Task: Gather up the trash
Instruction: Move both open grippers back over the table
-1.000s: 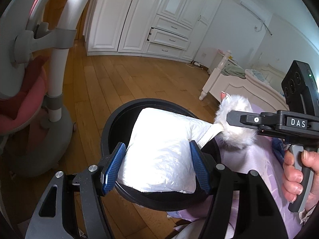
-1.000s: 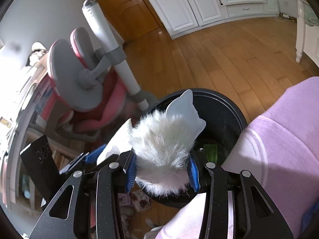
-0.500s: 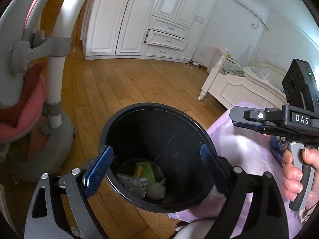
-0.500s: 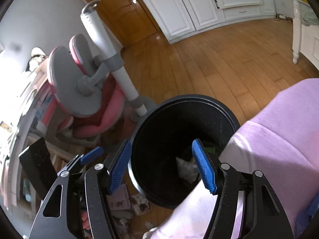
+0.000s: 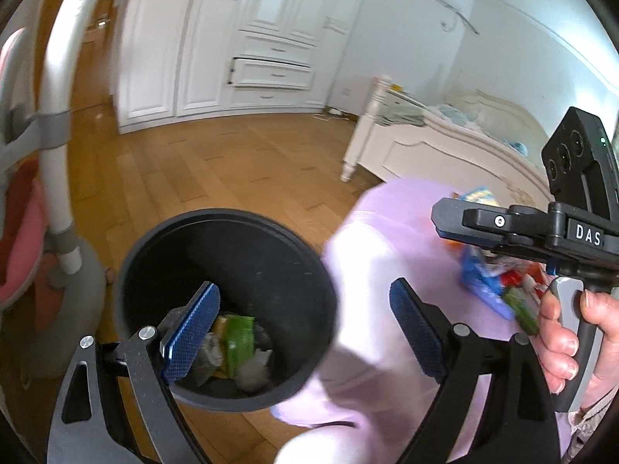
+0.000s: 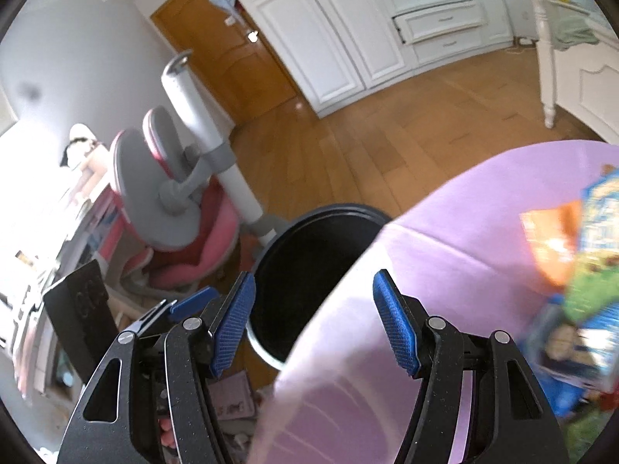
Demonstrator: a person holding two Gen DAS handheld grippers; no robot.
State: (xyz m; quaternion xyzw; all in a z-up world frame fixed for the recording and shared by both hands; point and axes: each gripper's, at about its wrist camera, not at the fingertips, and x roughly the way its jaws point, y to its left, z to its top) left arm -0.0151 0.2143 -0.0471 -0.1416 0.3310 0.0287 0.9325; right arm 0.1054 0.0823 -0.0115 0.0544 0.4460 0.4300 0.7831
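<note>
Trash (image 5: 232,342) lies at bottom of black bin (image 5: 228,228), lower centre of left view, behind left pad of left tongs (image 5: 303,334). Left tongs gape wide, having just been opening, nothing between them. Right tongs (image 6: 315,323) also apart after opening, empty, over bin rim and lilac surface (image 6: 456,232). More wrappers (image 6: 580,255) on surface, right edge of right view. Wood floor (image 5: 193,170); white wardrobe (image 5: 240,50) upper centre; pink chair (image 6: 185,208) left; white bed (image 5: 445,147) upper right.
</note>
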